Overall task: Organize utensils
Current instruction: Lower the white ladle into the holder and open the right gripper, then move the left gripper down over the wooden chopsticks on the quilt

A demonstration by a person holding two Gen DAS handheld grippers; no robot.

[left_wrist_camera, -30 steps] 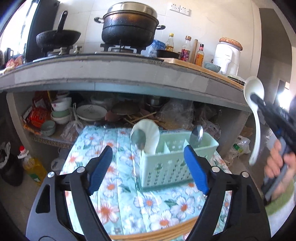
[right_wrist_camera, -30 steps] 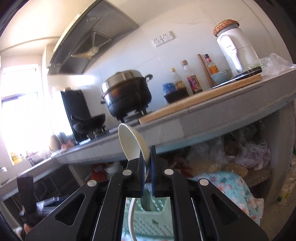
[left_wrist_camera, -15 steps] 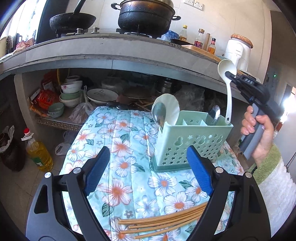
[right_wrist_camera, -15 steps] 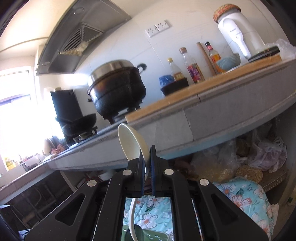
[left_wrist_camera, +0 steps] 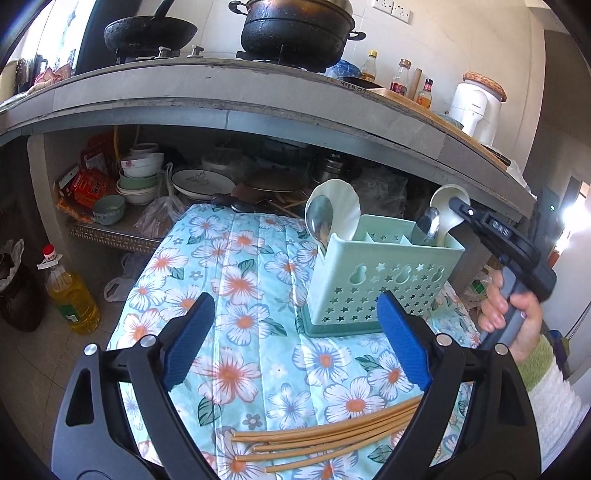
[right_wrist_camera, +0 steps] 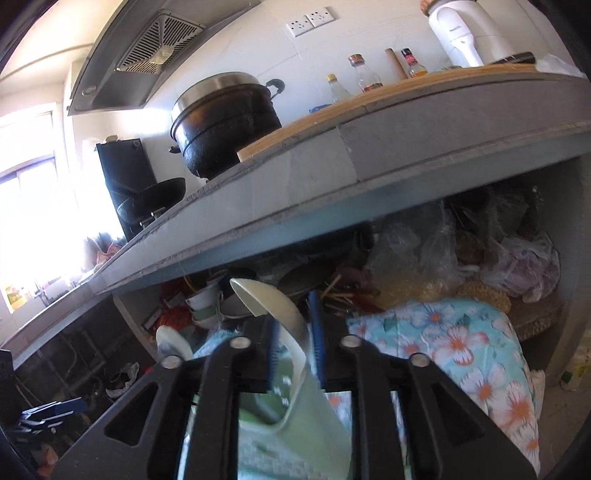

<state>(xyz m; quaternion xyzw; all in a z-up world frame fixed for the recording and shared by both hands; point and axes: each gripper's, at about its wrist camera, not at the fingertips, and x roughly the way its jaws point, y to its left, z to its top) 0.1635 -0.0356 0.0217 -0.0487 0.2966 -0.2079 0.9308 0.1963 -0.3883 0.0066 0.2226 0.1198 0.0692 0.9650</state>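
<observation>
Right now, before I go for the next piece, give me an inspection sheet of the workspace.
Surface: floral cloth covers the table.
Job's things: green caddy stands upright, holding a metal spoon, a flat white scoop and a white ladle; chopsticks lie loose near the front edge.
Clutter: nothing seen on the cloth.
Grippers: left gripper open, empty; right gripper jaws opening, the ladle between them.
Cables: nothing seen.
Surroundings: counter with pot and wok; bowls beneath; oil bottle on the floor.
</observation>
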